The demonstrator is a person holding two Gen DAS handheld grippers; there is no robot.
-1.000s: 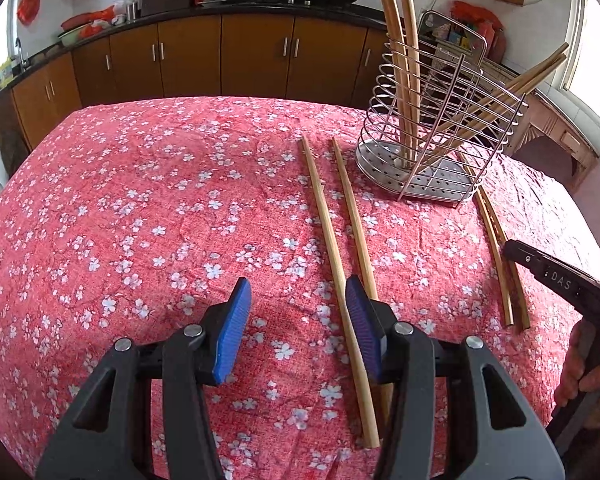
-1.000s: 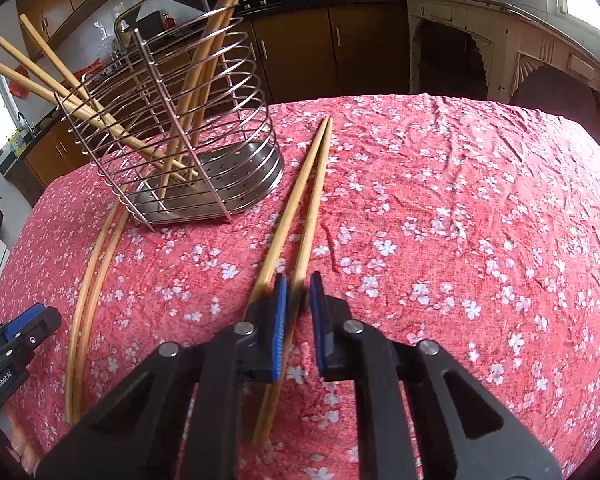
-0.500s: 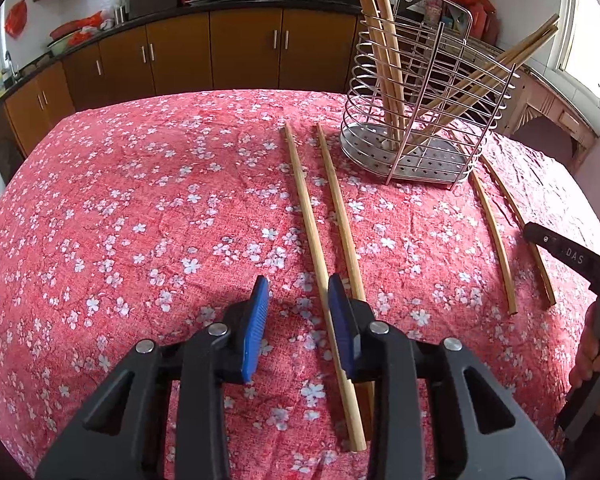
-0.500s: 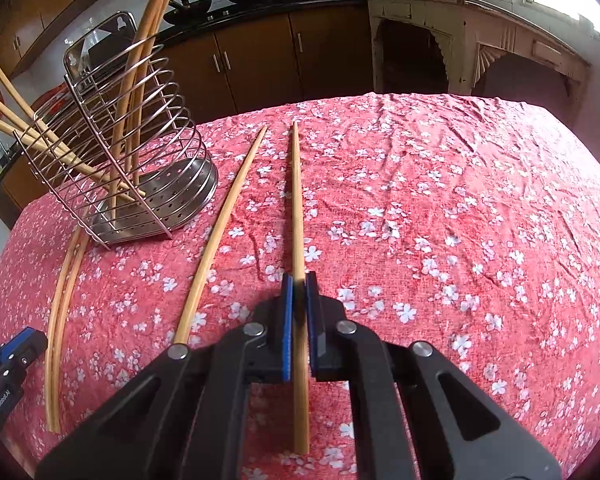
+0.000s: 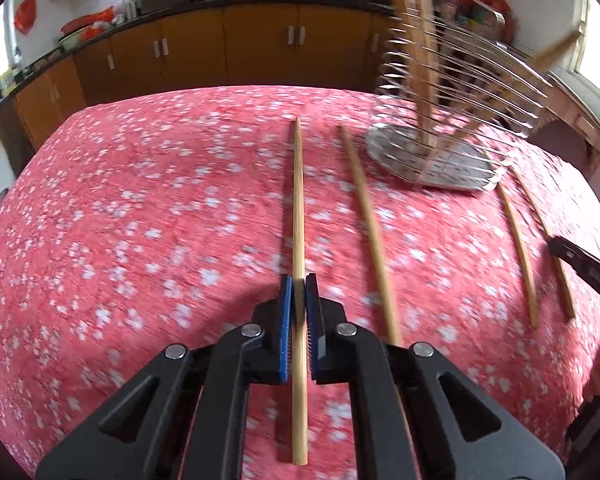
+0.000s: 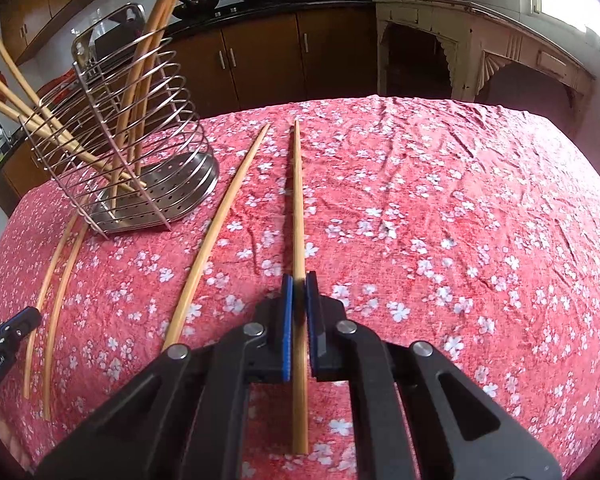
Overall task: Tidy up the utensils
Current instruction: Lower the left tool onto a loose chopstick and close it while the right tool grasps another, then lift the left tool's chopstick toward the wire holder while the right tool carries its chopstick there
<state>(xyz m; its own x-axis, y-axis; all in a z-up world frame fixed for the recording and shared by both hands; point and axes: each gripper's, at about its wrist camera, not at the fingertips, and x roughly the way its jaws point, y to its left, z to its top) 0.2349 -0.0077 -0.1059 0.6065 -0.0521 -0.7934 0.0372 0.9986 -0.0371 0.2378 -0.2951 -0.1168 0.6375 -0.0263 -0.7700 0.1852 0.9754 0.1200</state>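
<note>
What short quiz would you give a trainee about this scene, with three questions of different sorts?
1. True or false: the left gripper is shut on a bamboo chopstick.
2. In the right wrist view, the wire rack stands on which side of the second chopstick, which the right gripper holds? A: left. B: right. C: directly on top of it.
3. What covers the table?

Key
1. True; its jaws have just been closing onto it.
2. A.
3. A red tablecloth with white flowers.
</note>
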